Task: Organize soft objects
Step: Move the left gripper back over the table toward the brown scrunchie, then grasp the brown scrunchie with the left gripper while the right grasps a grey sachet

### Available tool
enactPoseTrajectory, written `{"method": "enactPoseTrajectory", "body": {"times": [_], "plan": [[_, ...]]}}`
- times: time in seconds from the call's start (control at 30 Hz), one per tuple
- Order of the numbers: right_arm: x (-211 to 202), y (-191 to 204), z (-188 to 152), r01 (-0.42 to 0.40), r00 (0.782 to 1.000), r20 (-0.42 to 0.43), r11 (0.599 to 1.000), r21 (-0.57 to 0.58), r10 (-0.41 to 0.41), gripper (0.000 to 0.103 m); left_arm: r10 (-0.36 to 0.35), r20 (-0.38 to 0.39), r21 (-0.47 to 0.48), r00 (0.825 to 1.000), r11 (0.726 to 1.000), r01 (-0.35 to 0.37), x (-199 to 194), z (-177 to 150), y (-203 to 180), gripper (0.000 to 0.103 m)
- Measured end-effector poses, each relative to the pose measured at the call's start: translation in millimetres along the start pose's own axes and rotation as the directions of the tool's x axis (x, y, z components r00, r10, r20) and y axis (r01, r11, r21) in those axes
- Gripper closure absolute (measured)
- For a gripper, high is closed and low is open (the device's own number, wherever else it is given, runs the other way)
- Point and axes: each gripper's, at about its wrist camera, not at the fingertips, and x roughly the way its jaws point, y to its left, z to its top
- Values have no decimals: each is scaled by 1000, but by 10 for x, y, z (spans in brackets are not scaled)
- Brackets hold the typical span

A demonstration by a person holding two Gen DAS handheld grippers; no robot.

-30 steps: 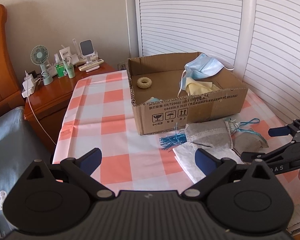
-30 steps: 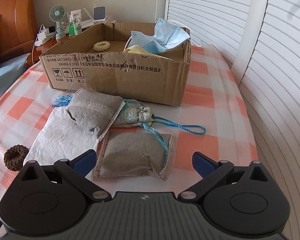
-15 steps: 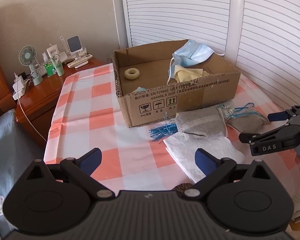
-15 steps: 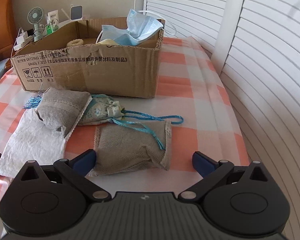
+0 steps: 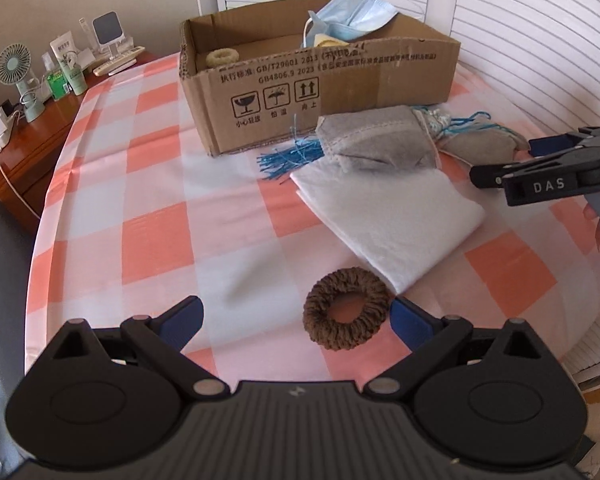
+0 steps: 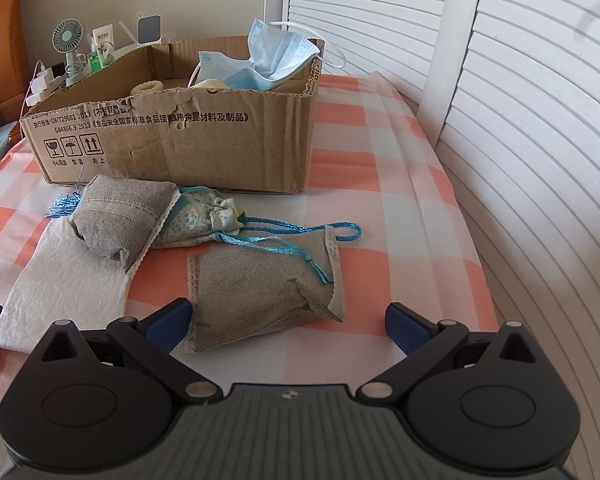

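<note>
The desk (image 5: 112, 184) carries an orange-and-white checked cloth, with louvred white doors behind it. A cardboard box (image 5: 320, 80), open at the top, stands toward the far side of the desk. Inside the box lie a blue face mask (image 6: 268, 60) draped against the right corner, a yellow cloth (image 5: 328, 41) beneath it, and a cream scrunchie (image 5: 222, 57) near the left wall.

In front of the box, a folded white cloth (image 5: 392, 216) lies flat on the desk. A grey non-woven pouch (image 6: 120, 216) rests partly on the far edge of this cloth. A strip of blue tinsel (image 5: 288, 158) protrudes from under its left side. To the right of it, touching, lies a patterned drawstring sachet (image 6: 198, 220) with a blue cord (image 6: 300, 232). The cord trails over a second grey pouch (image 6: 264, 292), which lies nearest the right camera.

The right hand-held gripper (image 6: 287, 320) is spread wide. Its left finger sits just beside the near left corner of the second grey pouch; the right finger stands apart from it. Nothing is held.

The left hand-held gripper (image 5: 296, 318) is likewise spread wide and holds nothing. A brown scrunchie (image 5: 346, 312) lies on the desk between its fingers, close to the right finger and just beside the near corner of the white cloth.

A wooden nightstand (image 5: 32, 148) at the left holds a small green fan (image 5: 14, 70) and bottles.
</note>
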Motion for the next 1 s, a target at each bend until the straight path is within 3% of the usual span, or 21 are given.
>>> {"method": "enactPoseTrajectory", "body": {"times": [0.33,0.43,0.63,0.73,0.8,0.87,1.0], "plan": [[-3,1,-3,0,1000,3,1000,1,0,0,86,-27,-142,996,986,-89,-13,-107,412,2],[-4,3,-8,1,1000,5,1000,2,-1,0,81,-18,-153,997,985,-83,-11,-118,421,3],[-6,5,-12,2,1000,7,1000,2,-2,0,8,30,-135,1000,991,-3,28,-82,251,7],[-6,5,-15,1,1000,9,1000,2,-1,0,7,57,-131,998,991,1,40,-49,186,16],[-9,6,-20,1,1000,11,1000,3,-1,0,4,74,-122,997,993,5,30,-24,151,34],[-11,6,-27,-1,1000,16,1000,0,1,0,2,86,-115,996,993,8,18,-5,131,45],[-23,4,-49,-13,999,33,1000,-19,13,0,7,92,-123,996,992,4,20,17,139,53]]}}
